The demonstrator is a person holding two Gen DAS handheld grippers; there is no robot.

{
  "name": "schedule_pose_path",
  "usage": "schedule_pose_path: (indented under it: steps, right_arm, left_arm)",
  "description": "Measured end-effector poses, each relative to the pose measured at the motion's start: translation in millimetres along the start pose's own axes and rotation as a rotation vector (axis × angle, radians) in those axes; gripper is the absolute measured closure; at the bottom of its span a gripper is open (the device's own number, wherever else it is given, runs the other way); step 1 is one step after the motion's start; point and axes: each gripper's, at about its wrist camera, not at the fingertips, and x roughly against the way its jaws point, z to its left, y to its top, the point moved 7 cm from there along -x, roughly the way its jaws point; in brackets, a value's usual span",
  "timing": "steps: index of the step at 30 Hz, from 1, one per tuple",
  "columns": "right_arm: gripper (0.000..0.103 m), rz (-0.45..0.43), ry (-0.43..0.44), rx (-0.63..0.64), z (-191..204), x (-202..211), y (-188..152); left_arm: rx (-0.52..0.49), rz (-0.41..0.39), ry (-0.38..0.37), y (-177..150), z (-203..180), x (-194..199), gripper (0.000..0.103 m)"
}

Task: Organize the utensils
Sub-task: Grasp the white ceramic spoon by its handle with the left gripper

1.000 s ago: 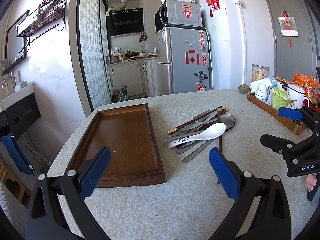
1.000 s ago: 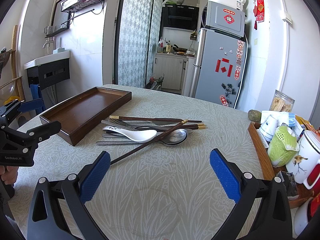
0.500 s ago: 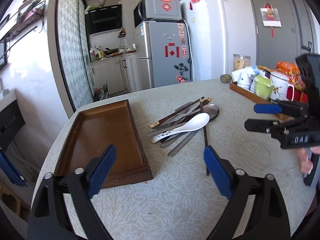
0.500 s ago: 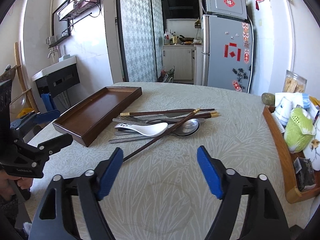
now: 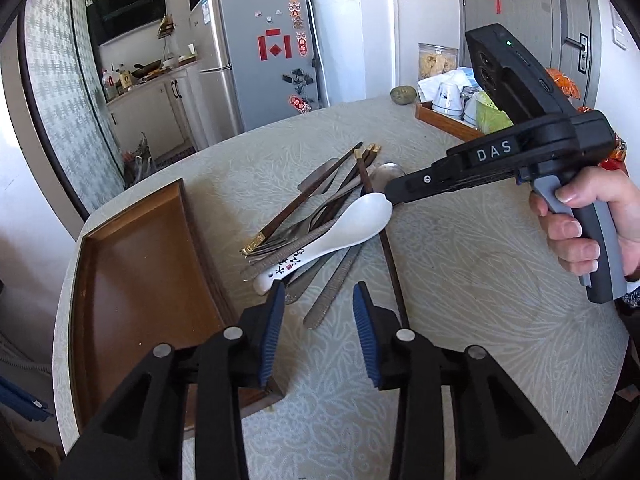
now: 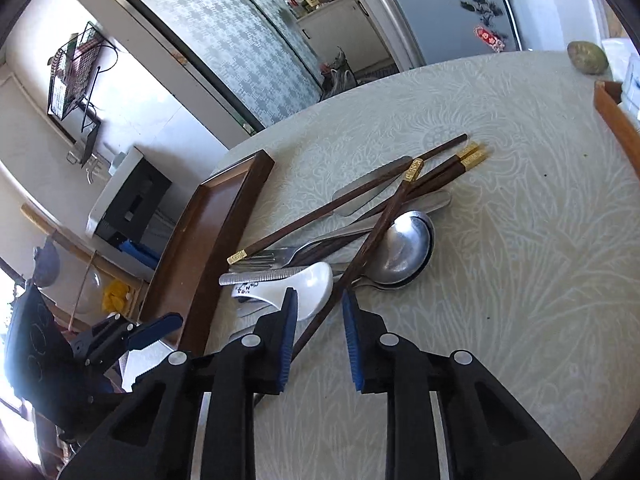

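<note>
1. Right gripper (image 6: 319,312) had its fingers at a narrow gap, straddling the near end of one dark chopstick (image 6: 376,236), not clamped yet. Left gripper (image 5: 319,306) was narrowly parted too, holding nothing, just short of the white ceramic spoon (image 5: 332,236).
2. The utensil pile (image 5: 320,220) sat mid-table, beside the right edge of the wooden tray (image 5: 132,260).
3. My guess: the chopstick is light, stiff and slick, so pinch near the end. The spoon's fragile.

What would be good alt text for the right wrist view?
The right gripper, jaws open, straddles a dark chopstick lying across a heap of cutlery: a white spoon, a metal spoon, a fork. A brown tray lies beside the heap.
</note>
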Motion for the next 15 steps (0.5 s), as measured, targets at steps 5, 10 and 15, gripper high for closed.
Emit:
schedule_pose_path:
  steps: [5,10,15]
  right_arm:
    - [0.08,0.047,-0.069,0.038,2.2,-18.1,1.2]
    - [0.09,0.051,-0.071,0.063,0.4,-25.4,1.0]
    - [0.099,0.065,0.006,0.102,8.1,-8.8,1.0]
  left_arm:
    - [-0.007,0.029,-0.024,3.3,3.5,-13.4,0.07]
    - [-0.042,0.064,-0.033,2.2,-0.8,-26.5,0.07]
    - [-0.052,0.054,-0.034,4.8,0.6,-30.4,0.07]
